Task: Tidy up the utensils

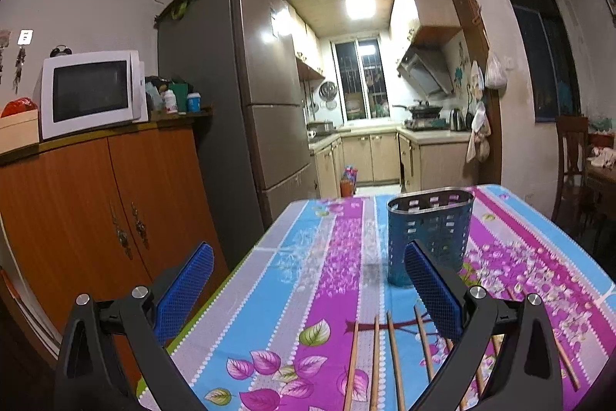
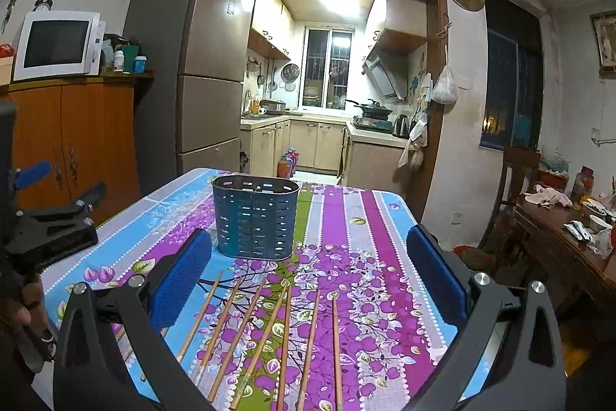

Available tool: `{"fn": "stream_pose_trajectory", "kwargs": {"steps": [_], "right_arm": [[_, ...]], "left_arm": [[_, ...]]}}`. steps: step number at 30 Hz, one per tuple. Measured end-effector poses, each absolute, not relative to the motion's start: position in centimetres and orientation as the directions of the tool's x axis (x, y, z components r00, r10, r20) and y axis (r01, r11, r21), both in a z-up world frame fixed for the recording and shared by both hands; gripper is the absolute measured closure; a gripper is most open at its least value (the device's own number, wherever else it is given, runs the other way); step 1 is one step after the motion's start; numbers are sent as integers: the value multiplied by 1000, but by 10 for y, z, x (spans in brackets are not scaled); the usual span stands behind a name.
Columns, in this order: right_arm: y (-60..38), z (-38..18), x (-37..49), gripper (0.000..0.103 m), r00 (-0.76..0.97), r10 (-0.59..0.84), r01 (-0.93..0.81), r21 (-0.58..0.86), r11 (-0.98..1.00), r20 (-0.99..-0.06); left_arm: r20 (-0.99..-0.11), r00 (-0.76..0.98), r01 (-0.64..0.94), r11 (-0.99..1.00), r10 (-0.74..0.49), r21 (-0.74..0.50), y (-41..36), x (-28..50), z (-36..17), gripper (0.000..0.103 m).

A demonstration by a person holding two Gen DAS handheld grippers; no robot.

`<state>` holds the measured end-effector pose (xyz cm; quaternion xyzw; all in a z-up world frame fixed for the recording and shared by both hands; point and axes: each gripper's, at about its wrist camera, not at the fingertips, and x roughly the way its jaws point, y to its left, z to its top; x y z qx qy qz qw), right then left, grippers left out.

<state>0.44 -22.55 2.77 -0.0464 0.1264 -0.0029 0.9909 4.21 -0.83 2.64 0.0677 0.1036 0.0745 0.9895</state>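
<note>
The chopsticks (image 2: 269, 330) lie in a row on the table (image 2: 385, 257), just in front of the holder (image 2: 255, 216). The right gripper (image 2: 308, 280) hangs wide open above them, holding nothing. The left gripper (image 1: 308, 291) is wide open too, left of the holder.

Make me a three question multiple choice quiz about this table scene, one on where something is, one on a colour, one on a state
1. Where do the wooden chopsticks lie?
A. in the holder
B. flat on the tablecloth, nearer the cameras than the holder
C. on the cabinet

2. What colour is the perforated metal utensil holder?
A. red
B. white
C. blue

3. How is the right gripper?
A. open and empty
B. shut on a chopstick
C. shut on the holder

Key: 1 B, they lie side by side on the floral tablecloth; 2 C, its walls are blue; 3 A, its blue pads stand wide apart.
</note>
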Motion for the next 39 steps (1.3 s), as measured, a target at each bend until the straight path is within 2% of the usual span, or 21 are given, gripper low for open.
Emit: {"fn": "stream_pose_trajectory", "kwargs": {"steps": [7, 12, 23, 32, 35, 37, 39], "right_arm": [[-227, 28, 6, 5, 966, -22, -2, -95, 996, -256], [-231, 30, 8, 5, 967, -42, 23, -78, 997, -253], [-248, 36, -2, 5, 974, -76, 80, 11, 997, -213], [-256, 29, 3, 5, 965, -168, 165, -33, 986, -199], [-267, 22, 3, 5, 960, -126, 122, -32, 992, -252], [-275, 11, -2, 5, 947, -34, 35, -1, 999, -319], [-279, -5, -8, 5, 923, 4, -4, -1, 1000, -384]], "left_arm": [[-175, 972, -135, 982, 157, 130, -6, 37, 31, 4], [-198, 966, -149, 984, 167, 99, 1, 42, 24, 4], [-187, 969, -152, 987, 161, 60, 7, 38, 22, 4], [-150, 984, -87, 993, 98, 77, 11, 25, 11, 4], [-194, 981, 30, 998, -18, 60, 29, 16, -6, 4], [-254, 958, 150, 987, -130, 60, 43, 6, -22, 4], [-303, 936, 209, 976, -180, 67, 57, -6, -38, 4]]}}
